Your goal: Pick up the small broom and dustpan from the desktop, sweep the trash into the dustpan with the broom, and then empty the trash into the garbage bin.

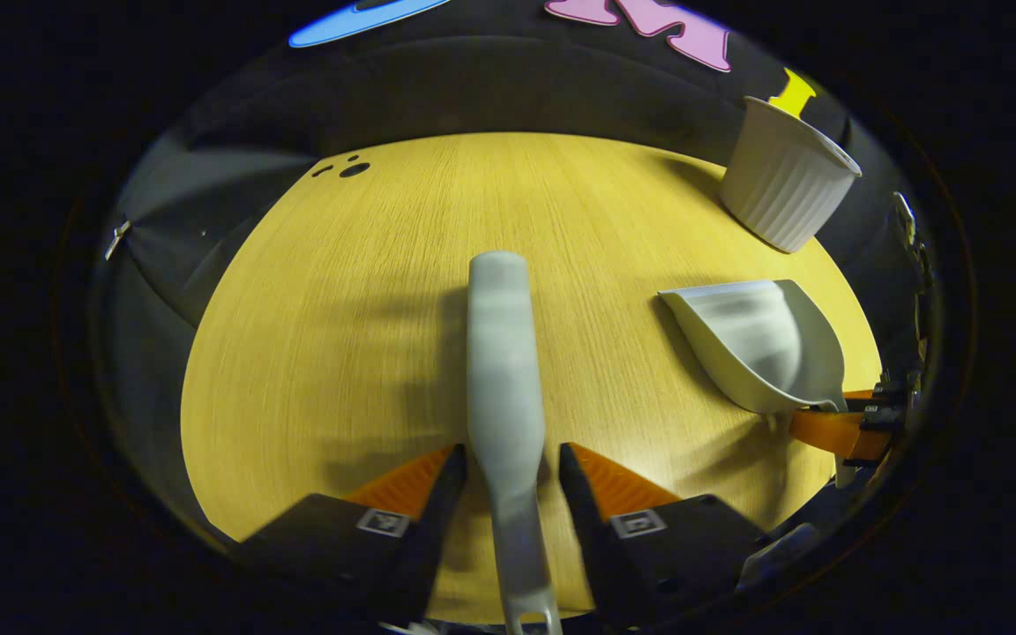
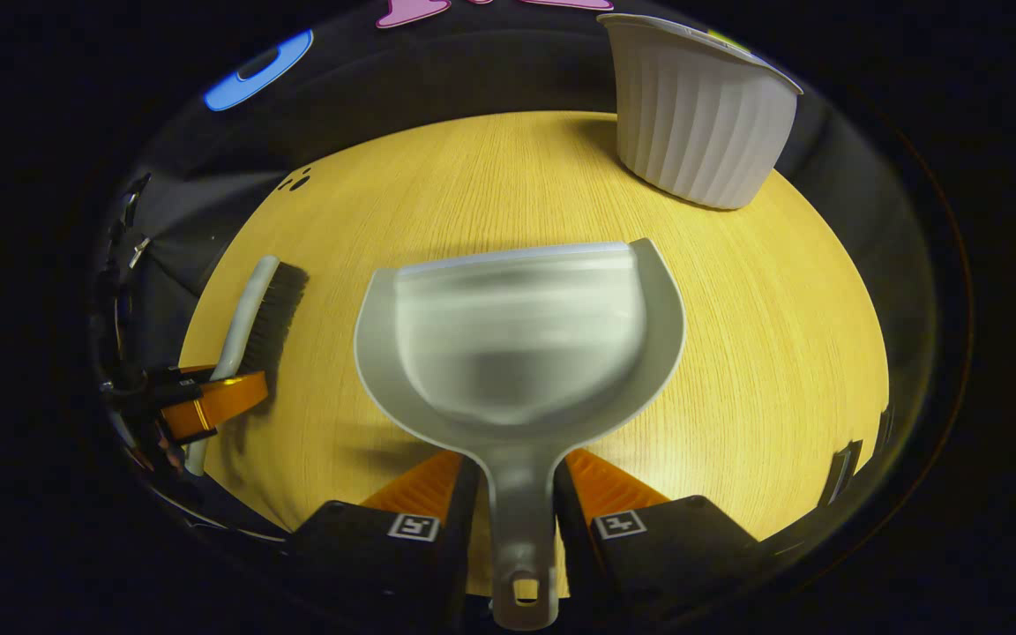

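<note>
My left tool had the broom clamped by its handle, long axis running straight up the middle of the left gripper view, bristles facing away under the back. My right tool was closed on the dustpan handle, pan mouth pointing up-frame toward the garbage bin, which stood at the upper right of the right gripper view, apart from the pan lip. In that view the broom sat at left frame edge, well apart from the pan. I couldn't make out any trash on the desk, nor in the blurred pan. My guess: tipping into the bin was next, and the right tool was the nearer one.
</note>
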Tool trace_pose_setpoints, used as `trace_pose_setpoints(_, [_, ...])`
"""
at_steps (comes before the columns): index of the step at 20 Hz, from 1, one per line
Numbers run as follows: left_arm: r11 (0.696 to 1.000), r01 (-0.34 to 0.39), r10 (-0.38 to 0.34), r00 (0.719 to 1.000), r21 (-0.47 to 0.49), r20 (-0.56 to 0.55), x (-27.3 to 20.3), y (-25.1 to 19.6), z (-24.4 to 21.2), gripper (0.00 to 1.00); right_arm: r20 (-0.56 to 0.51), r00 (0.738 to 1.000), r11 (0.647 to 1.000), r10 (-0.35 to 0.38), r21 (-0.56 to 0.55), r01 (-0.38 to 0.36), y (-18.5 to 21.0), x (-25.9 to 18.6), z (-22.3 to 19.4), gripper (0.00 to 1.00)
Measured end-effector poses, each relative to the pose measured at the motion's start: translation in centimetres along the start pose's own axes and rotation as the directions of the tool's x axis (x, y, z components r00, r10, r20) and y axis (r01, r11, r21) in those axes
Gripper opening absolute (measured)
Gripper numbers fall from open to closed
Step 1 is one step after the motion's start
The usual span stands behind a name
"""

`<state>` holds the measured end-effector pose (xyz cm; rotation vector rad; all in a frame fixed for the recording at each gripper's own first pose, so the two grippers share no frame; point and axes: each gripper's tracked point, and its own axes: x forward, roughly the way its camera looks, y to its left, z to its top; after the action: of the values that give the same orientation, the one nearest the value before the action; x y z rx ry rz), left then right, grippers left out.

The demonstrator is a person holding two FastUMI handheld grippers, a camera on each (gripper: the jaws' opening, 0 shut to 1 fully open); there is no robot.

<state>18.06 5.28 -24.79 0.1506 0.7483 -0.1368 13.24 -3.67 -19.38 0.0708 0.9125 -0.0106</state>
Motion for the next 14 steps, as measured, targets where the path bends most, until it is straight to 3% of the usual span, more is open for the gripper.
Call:
trace_pose_setpoints(2, [0.999, -0.002, 0.0, 0.999, 0.035, 0.038, -1.7, -0.1, 0.2, 0.99, 0.031, 0.999, 1.0, 0.006, 0.005, -0.006, 0.5, -1.2, 0.7, 0.67])
trace_pose_setpoints(3, [0.999, -0.002, -0.002, 0.998, 0.054, 0.063, -2.8, -0.4, 0.6, 0.98, 0.051, 0.999, 1.0, -0.002, 0.002, 0.002, 0.5, -1.9, 1.2, 0.9])
trace_pose_setpoints(4, [0.998, 0.001, -0.008, 0.996, 0.069, 0.091, -4.1, -0.8, 0.8, 0.96, 0.068, 0.998, 1.0, -0.008, 0.004, 0.008, 0.6, -2.8, 1.5, 0.98])
trace_pose_setpoints(9, [0.993, 0.01, -0.047, 0.949, 0.121, 0.311, -12.1, -2.4, 3.8, 0.96, 0.244, 0.97, 1.0, -0.01, 0.019, 0.006, 1.5, -9.1, 5.0, 0.99])
trace_pose_setpoints(11, [0.992, -0.009, -0.043, 0.917, 0.128, 0.396, -15.3, -2.5, 5.1, 0.96, 0.354, 0.935, 1.0, -0.011, 0.005, 0.01, 1.9, -12.5, 7.4, 0.99])
trace_pose_setpoints(14, [0.992, -0.031, -0.037, 0.857, 0.124, 0.515, -20.2, -2.7, 6.9, 0.96, 0.512, 0.859, 0.999, -0.006, -0.034, 0.027, 2.8, -18.0, 10.4, 0.99])
